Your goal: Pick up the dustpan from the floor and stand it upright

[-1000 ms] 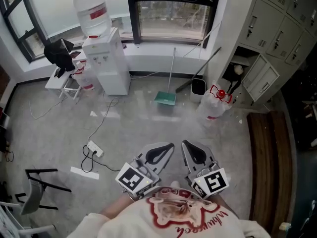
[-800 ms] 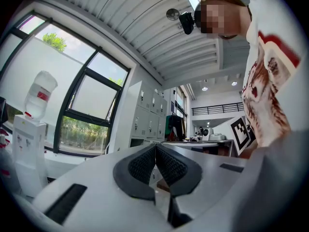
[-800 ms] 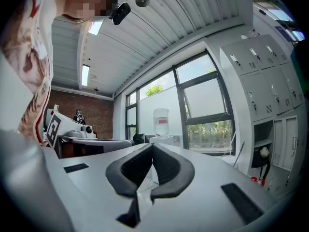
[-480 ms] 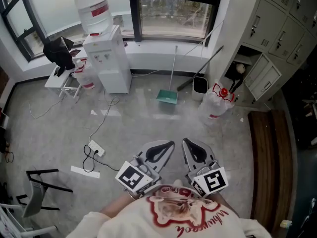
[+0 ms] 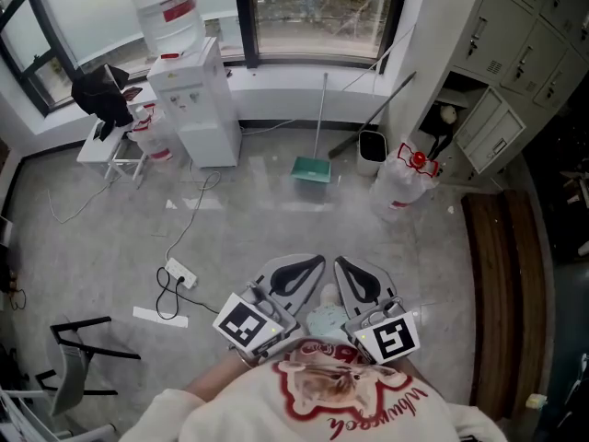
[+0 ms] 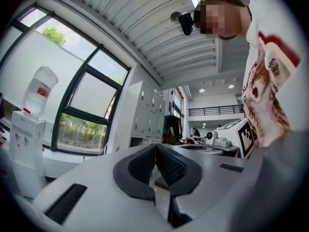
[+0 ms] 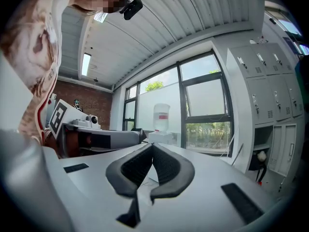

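Down on the grey floor [image 5: 258, 228] by the window wall, the head view shows the green dustpan [image 5: 311, 169] with its pan on the floor and its long thin handle running up toward the window sill. It sits between a white water dispenser [image 5: 189, 109] on the left and a small bin [image 5: 371, 152] just to its right, with grey lockers [image 5: 515, 53] further right. Both grippers are held close to the person's chest, well apart from the dustpan: the left gripper [image 5: 296, 277] and the right gripper [image 5: 361, 282] lie side by side, pointing toward the window. Along the left gripper view, the dark ribbed fingers [image 6: 140, 166] are clenched tip to tip with nothing between them, and the window and lockers lie beyond. Along the right gripper view, the fingers [image 7: 169, 166] are likewise pressed together and empty, with the water dispenser's bottle visible past them.
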### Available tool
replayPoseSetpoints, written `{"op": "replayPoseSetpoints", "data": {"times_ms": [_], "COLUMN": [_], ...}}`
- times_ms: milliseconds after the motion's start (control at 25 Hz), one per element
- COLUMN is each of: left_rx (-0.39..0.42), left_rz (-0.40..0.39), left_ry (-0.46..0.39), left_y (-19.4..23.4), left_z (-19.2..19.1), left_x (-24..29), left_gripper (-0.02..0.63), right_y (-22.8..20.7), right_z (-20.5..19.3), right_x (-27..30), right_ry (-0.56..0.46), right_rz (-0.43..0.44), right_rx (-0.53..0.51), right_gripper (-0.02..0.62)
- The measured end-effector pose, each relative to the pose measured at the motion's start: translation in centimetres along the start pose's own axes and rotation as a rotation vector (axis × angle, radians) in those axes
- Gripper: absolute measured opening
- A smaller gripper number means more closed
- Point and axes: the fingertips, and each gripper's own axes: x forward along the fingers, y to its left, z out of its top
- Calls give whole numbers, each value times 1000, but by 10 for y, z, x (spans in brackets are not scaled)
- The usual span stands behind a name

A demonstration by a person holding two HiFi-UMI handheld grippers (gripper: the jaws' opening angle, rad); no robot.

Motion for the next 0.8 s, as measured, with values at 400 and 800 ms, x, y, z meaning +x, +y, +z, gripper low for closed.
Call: {"op": "replayPoseSetpoints", "data": {"times_ms": [400, 800], "left_rx": [12, 41], "left_rz": [38, 28], "left_ry": [5, -11], "left_y": [58, 169], "left_z": [-5, 7], "left_x": [36, 153], "left_gripper": [21, 21], "right_y": [-45, -174], "right_z": [-13, 2], "right_x": [55, 157], "right_ry": [-9, -51], "right_rz": [31, 20], "right_rx": [18, 18], "right_gripper": [23, 23]}}
